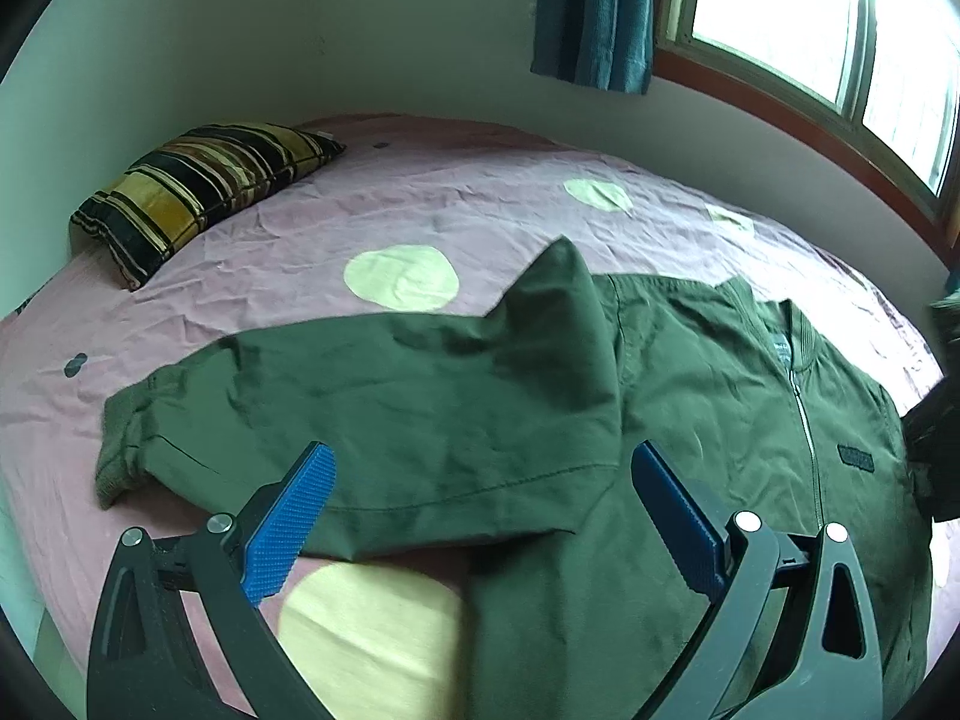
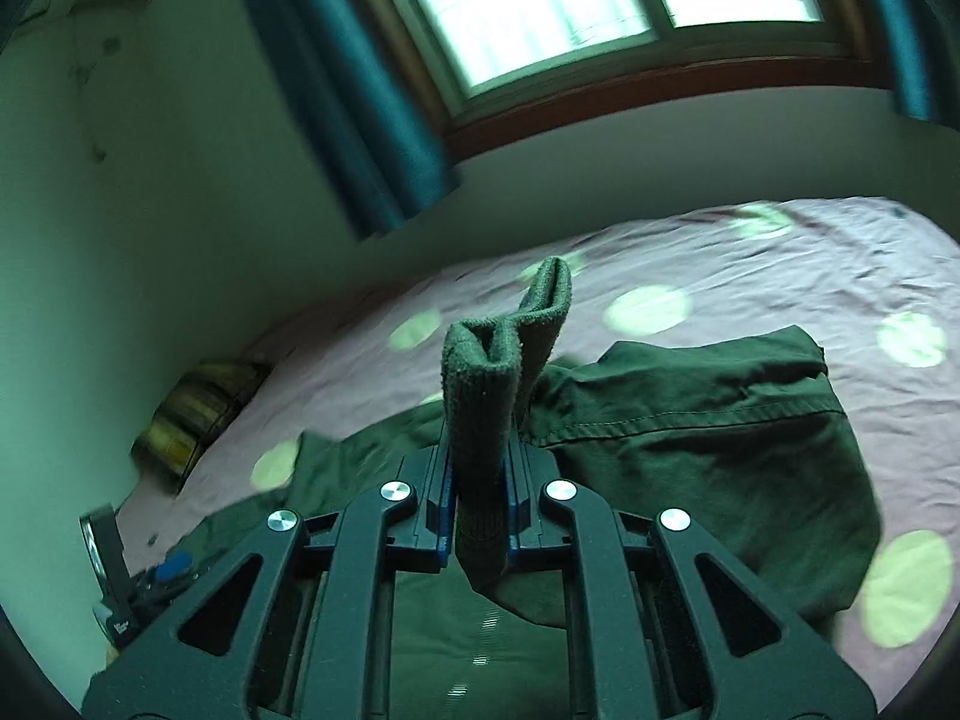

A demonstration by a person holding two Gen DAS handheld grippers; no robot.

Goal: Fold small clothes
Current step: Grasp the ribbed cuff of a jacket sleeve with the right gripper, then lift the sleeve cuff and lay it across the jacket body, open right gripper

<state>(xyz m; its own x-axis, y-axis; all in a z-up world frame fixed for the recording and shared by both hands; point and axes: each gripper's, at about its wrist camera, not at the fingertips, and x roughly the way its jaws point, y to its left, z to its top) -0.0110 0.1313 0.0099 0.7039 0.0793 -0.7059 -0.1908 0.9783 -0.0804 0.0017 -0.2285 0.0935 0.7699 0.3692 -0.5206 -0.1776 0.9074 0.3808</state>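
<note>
A dark green zip jacket (image 1: 720, 420) lies on the bed with its collar toward the window. One sleeve (image 1: 390, 396) lies stretched out to the left, and its ribbed cuff (image 1: 117, 462) rests on the sheet. My left gripper (image 1: 480, 516) hovers over that sleeve, open, with nothing between its blue pads (image 1: 288, 522). My right gripper (image 2: 480, 468) is shut on the other sleeve's ribbed cuff (image 2: 480, 384), which sticks up folded between the jaws. The rest of that sleeve (image 2: 690, 450) hangs lifted over the jacket body.
The bed has a wrinkled pink sheet (image 1: 300, 228) with pale green dots. A striped yellow-and-black pillow (image 1: 198, 186) lies at the far left by the wall. A window (image 1: 810, 18) with teal curtains (image 1: 594, 12) is behind the bed. A dark blurred shape (image 1: 936, 450) intrudes at the right edge.
</note>
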